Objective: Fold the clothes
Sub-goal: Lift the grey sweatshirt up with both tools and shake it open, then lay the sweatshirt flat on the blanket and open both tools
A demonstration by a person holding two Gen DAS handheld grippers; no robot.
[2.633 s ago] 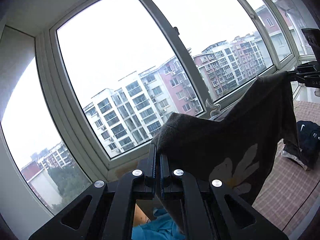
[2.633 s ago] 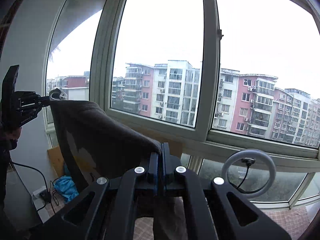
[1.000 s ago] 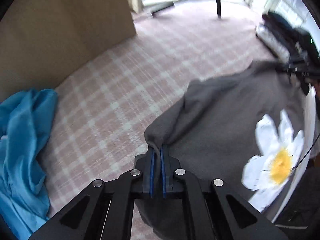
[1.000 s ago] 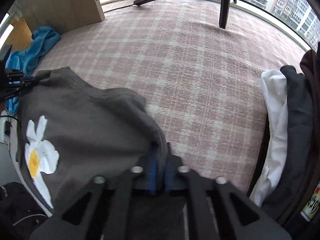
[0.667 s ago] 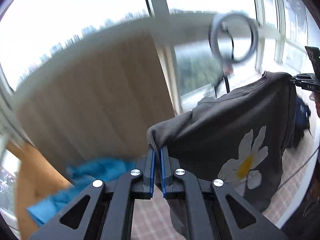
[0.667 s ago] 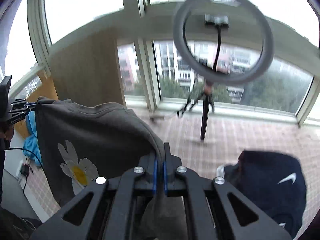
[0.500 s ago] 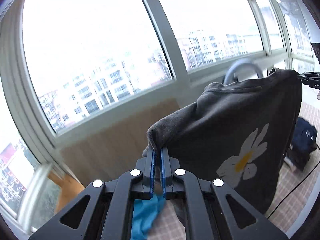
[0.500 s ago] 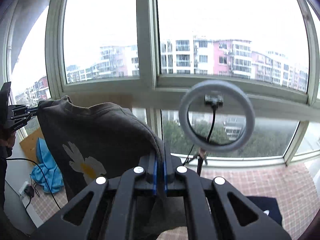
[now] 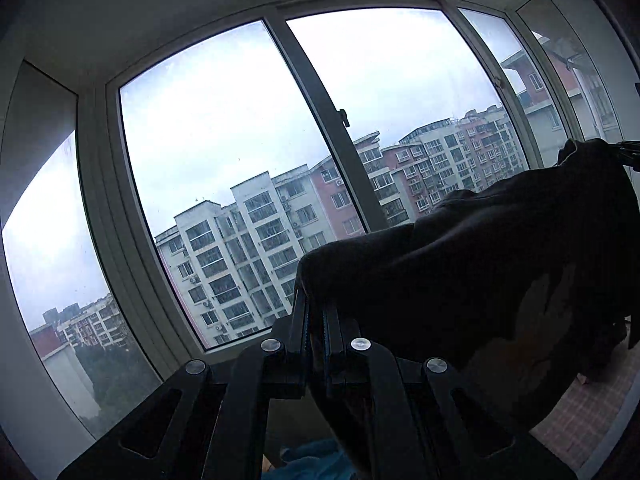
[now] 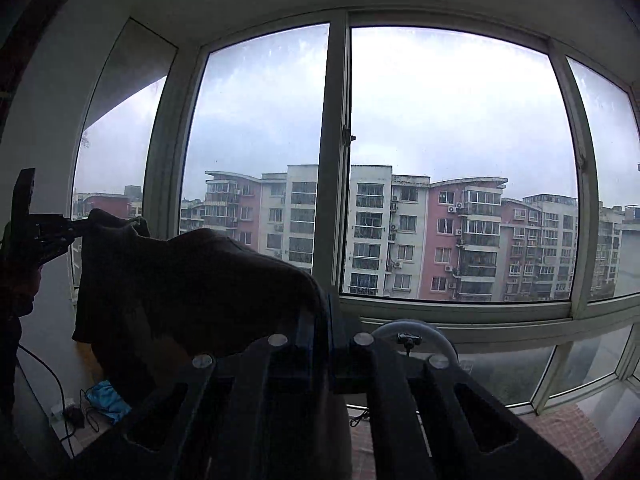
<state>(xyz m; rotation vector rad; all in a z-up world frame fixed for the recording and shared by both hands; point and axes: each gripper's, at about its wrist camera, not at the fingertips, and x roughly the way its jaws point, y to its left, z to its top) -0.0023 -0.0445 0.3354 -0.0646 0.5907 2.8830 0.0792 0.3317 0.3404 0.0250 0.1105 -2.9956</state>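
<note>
Item: dark grey sweatshirt point(image 9: 472, 264), one piece, held in the air in front of the window point(image 9: 248, 128); no part of it is seen resting on anything

Left gripper point(image 9: 315, 320): jaws closed almost flat on one upper corner of the sweatshirt, cloth pinched between the blue-lined fingers point(image 9: 306, 322); the garment runs away from it toward the right edge of the left wrist view

Right gripper point(image 10: 323, 320): jaws closed on the opposite upper corner; the garment runs from it toward the left edge of the right wrist view, where the left gripper shows side-on, gripping the far corner

Key relation: the top edge sags in a shallow curve between the two grippers and forms the long axis, roughly level and side to side; the body of the garment hangs below that line. A faint pale print shows low on the cloth. Each gripper sits at its own end, so neither is nearer

Judged step: spread and held up for laying out flat; folding not yet begun. Both ends should come down together to keep the top edge straight

Also present: blue cloth point(image 10: 106, 398) low by the wall; ring light point(image 10: 414, 340) behind the right gripper; checked floor covering point(image 9: 592, 404) at lower right
</note>
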